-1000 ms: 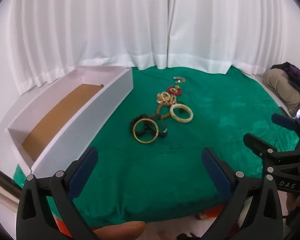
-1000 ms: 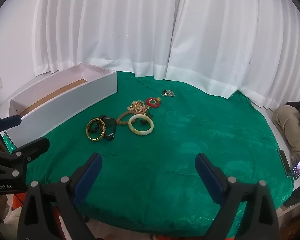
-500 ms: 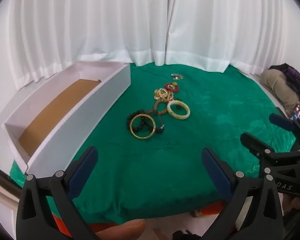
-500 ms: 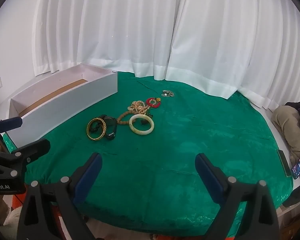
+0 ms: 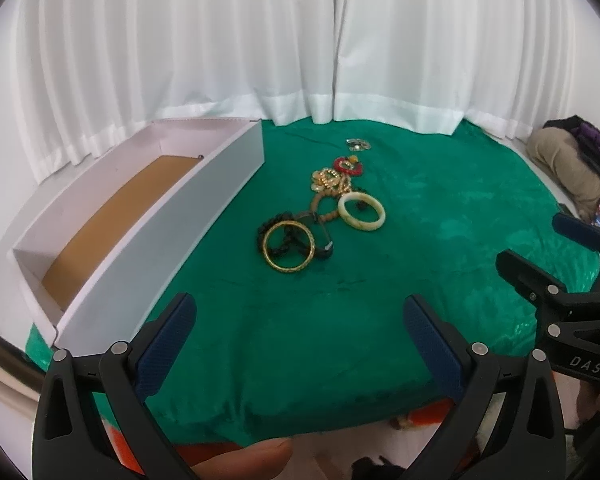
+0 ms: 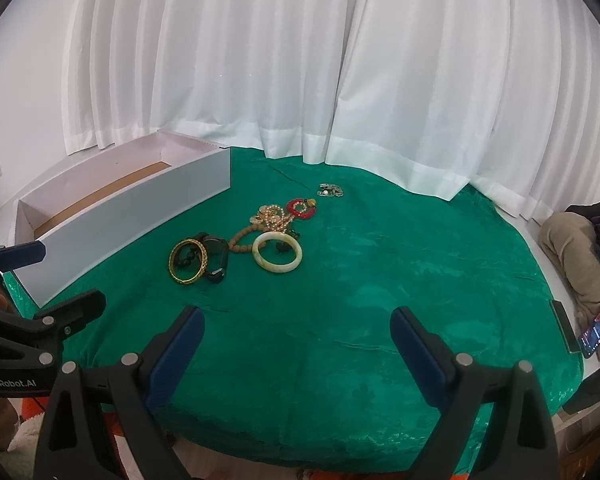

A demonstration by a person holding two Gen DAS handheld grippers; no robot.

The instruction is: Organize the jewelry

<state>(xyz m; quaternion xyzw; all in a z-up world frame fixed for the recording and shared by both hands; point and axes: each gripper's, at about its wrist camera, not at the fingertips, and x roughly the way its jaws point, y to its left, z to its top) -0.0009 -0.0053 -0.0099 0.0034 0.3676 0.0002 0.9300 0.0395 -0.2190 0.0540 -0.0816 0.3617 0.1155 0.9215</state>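
At the far left the long white box sits on the cloth with its brown floor bare, and over the last second it has slid slightly lower and nearer in the left wrist view, a sign that the left gripper is drifting forward and a little upward toward the work. Its blue-padded jaws stand wide apart with nothing between them, hovering over the near edge of the green cloth. Just right of the box lies the jewelry, all untouched: the gold bangle over dark beads, the pale jade bangle, then the red ring and a small silver piece farther back. On the right, the right gripper has barely shifted; it too gapes empty, well short of the pile. So sorting has not begun; this looks like the approach.
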